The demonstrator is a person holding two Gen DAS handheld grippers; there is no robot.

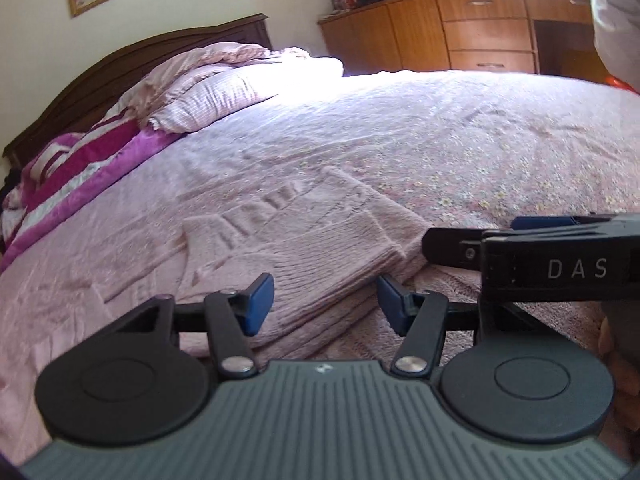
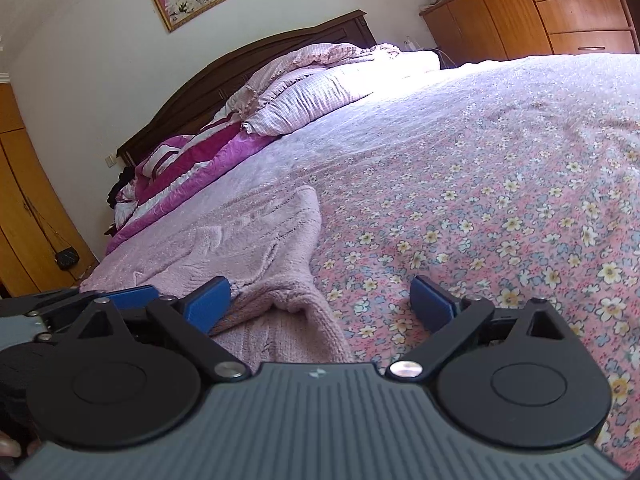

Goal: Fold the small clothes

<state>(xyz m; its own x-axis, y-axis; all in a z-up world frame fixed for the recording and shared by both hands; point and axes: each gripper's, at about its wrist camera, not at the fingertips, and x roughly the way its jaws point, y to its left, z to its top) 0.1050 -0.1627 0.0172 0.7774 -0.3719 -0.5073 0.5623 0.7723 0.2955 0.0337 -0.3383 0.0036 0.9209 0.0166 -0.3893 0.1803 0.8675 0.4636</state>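
A pink knit garment point(image 1: 304, 256) lies flat on the floral bedspread point(image 1: 480, 152), partly folded, with a sleeve laid over its body. My left gripper point(image 1: 324, 304) hovers low over its near edge, jaws half apart, the knit showing between the blue pads, which do not press on it. A black finger point(image 1: 452, 246) of my right gripper reaches in from the right, close beside it. In the right wrist view the garment point(image 2: 256, 240) bunches into a ridge, and my right gripper point(image 2: 320, 304) stands wide open over that ridge. A blue pad point(image 2: 132, 294) of the left gripper shows at the left.
Pillows point(image 1: 216, 92) and a magenta blanket point(image 1: 80, 168) are heaped against the dark headboard point(image 2: 280, 48). A wooden dresser point(image 1: 460, 28) stands beyond the bed, and a wardrobe point(image 2: 24, 200) at the left. A person's white clothing point(image 1: 616, 20) is at the far right edge.
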